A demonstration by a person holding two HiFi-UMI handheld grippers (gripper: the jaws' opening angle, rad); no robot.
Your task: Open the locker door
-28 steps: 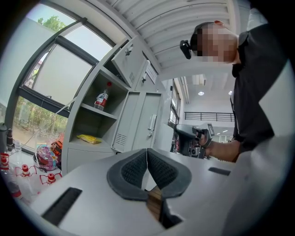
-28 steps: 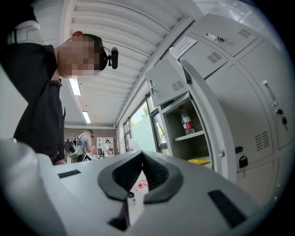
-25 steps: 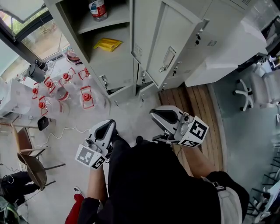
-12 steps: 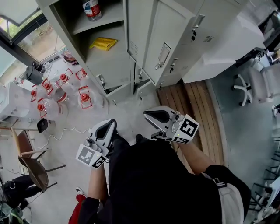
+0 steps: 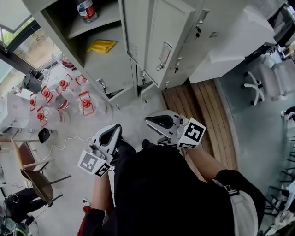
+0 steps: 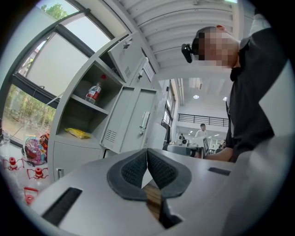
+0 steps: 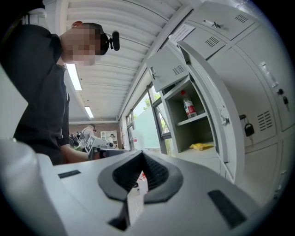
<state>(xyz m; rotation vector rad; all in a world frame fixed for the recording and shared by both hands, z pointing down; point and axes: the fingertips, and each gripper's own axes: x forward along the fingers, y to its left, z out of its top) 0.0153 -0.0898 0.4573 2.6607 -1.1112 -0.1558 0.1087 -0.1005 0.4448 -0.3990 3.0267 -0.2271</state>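
There's your locker door (image 5: 171, 34), the tall grey panel with the handle (image 5: 164, 52) on it. It stands angled out from the row rather than flush, so by my reading the swing is already made, or very nearly. Just left of the door the compartment (image 5: 110, 20) is wide open, with a water bottle (image 5: 86, 10) on the upper shelf and a yellow packet (image 5: 102, 45) on the one below, both plain to see because nothing covers them. Out from the door, at the foot of the lockers, a cluster of red-capped jugs (image 5: 85, 102) sits on the floor to its left and a strip of wooden boards (image 5: 198, 110) runs off to its right. Now you: well back from the door, both tools are low and level in front of your body, nowhere near that handle. Your left gripper (image 6: 147, 156) has its pads pressed together with nothing between them, only the lockers showing beyond the tips. Your right gripper (image 7: 142, 161) is the same, pads meeting, nothing pinched. That reads as a rest pose, hands tucked in because no pull is under way. If the door wants more swing, you'd have to step in and spread one claw for the handle
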